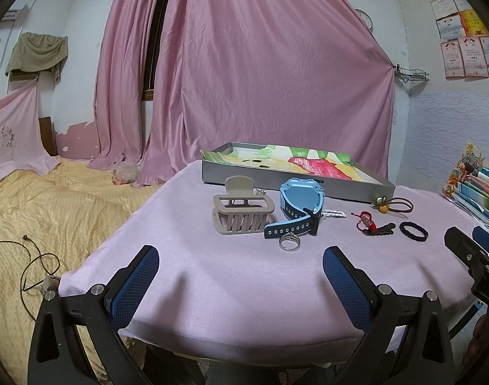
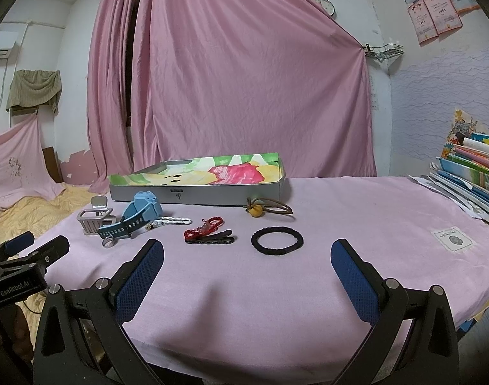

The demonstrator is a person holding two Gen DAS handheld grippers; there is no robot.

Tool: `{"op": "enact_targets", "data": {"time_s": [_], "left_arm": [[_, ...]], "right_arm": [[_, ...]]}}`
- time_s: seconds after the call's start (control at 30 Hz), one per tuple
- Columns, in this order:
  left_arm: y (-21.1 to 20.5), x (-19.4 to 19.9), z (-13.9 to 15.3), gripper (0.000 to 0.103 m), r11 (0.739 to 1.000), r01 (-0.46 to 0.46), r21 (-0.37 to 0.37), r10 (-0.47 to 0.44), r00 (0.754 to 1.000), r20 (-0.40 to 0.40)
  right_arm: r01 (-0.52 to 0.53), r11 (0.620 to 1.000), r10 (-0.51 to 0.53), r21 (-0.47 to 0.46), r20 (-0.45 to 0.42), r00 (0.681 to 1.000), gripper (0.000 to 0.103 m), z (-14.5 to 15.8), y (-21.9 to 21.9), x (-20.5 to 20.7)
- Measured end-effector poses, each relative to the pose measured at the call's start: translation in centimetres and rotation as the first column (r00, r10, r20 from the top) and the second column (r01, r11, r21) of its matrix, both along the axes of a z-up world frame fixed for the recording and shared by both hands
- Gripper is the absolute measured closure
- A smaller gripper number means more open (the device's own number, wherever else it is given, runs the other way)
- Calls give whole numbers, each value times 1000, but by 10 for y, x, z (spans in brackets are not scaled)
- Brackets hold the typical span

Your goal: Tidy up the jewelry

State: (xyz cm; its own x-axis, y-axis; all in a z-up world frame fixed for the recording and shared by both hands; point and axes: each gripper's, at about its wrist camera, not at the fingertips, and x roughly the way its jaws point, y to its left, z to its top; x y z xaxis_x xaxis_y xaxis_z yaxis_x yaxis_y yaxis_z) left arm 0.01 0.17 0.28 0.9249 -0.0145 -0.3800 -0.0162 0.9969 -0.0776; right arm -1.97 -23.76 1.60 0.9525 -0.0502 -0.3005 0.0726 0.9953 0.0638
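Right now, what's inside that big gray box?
The gray box holds a colorful paper lining with small dark spots. No jewelry shows inside, though its near wall hides part of the floor.

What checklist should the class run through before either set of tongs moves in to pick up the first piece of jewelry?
1. Left tongs open and empty: ok.
2. Right tongs open and empty: ok.
3. Tray open-topped behind the pieces, room inside: ok, though only part of its floor shows.
4. Black hair tie lying alone, straight ahead of the right tongs: ok.
5. Silver ring clear of its neighbours: not ok, it sits against the blue watch strap.
6. Red bracelet separate from the black clip: cannot tell, they overlap in both views.
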Motion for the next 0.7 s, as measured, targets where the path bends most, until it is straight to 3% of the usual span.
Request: {"op": "enact_targets", "data": {"time_s": [0.7], "left_arm": [[3, 3, -2, 0, 1000, 2, -10, -2, 1000, -12]], "right_arm": [[-5, 1000, 5, -3, -11, 1000, 1, 0, 0, -1]]}}
